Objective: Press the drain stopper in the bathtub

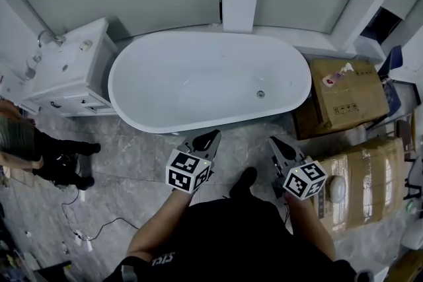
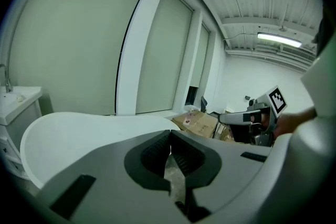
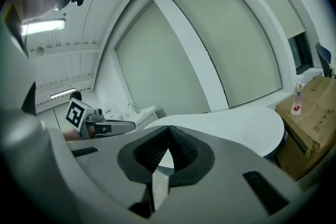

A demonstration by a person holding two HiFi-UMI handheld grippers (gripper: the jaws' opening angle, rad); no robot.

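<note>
A white oval bathtub (image 1: 142, 69) stands against the window wall, with a small round metal drain stopper (image 1: 260, 94) on its floor toward the right end. My left gripper (image 1: 211, 137) hovers over the floor just in front of the tub's near rim, shut and holding nothing. My right gripper (image 1: 273, 142) hangs level with it to the right, also shut and holding nothing. In the left gripper view the jaws (image 2: 170, 146) meet, with the tub rim (image 2: 63, 128) beyond. In the right gripper view the jaws (image 3: 168, 145) meet before the tub (image 3: 236, 123).
A white vanity with a tap (image 1: 73, 66) stands left of the tub. Cardboard boxes (image 1: 347, 96) are stacked at the right, one with a small bottle (image 3: 297, 98) on it. A second person (image 1: 39, 152) crouches at the left. A cable (image 1: 89, 224) lies on the marble floor.
</note>
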